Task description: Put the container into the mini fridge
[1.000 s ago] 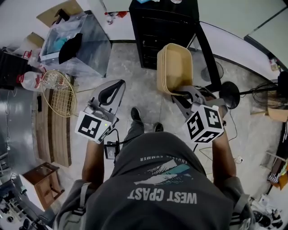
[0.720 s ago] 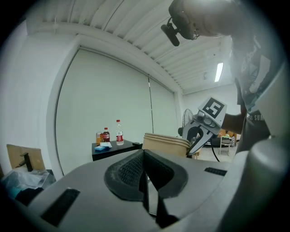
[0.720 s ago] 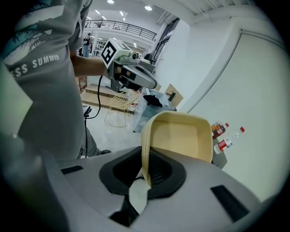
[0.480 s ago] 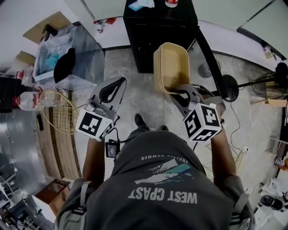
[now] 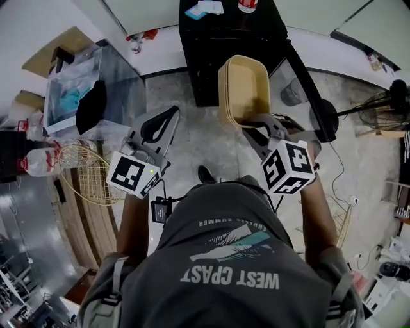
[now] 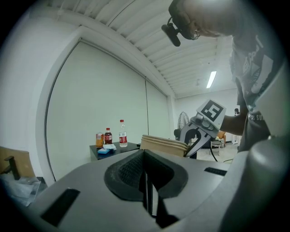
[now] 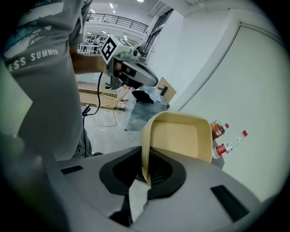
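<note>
A beige rectangular container (image 5: 246, 90) hangs on edge in front of the black mini fridge (image 5: 224, 48), its open side facing right. My right gripper (image 5: 257, 125) is shut on the container's near rim; in the right gripper view the rim (image 7: 145, 154) runs between the pads of that gripper (image 7: 144, 171). My left gripper (image 5: 160, 125) floats to the container's left, apart from it, jaws together and empty. In the left gripper view this gripper (image 6: 146, 176) points at the fridge, with the container (image 6: 163, 144) and the right gripper (image 6: 204, 129) beyond it.
Bottles (image 5: 246, 5) and a blue cloth (image 5: 202, 9) stand on the fridge top. A dark panel (image 5: 307, 90) juts out from the fridge's right side. A clear plastic bin (image 5: 93, 86) and rackets (image 5: 86, 176) lie left; a fan (image 5: 323, 118) stands right. Cables trail on the floor.
The person has stepped toward the fridge, so it sits lower and nearer in view. Both grippers keep their pose, and the container stays clamped in the right one.
</note>
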Demonstrator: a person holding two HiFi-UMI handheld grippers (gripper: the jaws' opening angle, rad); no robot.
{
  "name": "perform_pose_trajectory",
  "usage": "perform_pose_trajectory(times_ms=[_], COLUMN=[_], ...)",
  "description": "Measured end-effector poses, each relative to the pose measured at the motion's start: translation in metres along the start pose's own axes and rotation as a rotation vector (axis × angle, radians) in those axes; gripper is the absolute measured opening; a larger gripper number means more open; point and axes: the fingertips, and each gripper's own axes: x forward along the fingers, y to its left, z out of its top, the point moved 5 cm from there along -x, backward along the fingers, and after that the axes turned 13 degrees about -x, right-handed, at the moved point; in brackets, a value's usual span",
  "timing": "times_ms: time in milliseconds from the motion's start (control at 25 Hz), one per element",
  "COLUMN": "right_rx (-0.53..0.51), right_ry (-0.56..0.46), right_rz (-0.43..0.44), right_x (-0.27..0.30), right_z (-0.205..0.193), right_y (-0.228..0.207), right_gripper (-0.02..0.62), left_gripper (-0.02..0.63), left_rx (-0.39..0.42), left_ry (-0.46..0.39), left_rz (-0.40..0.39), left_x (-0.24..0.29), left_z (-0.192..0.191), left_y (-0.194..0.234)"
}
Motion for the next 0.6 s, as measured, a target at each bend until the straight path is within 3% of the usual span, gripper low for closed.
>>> perform_pose_trajectory(times_ms=[600], right_rx=[-0.021], right_ry=[0.039], right_rz=[0.018], right_x=[0.045], right_z=[0.014], right_y=[-0.029], right_gripper=[0.048], left_gripper=[0.015], left_rx=[-0.035], left_ry=[-0.019], left_rz=[0.026], left_x=[-0.014], left_z=[-0.006], left_y=[0.046])
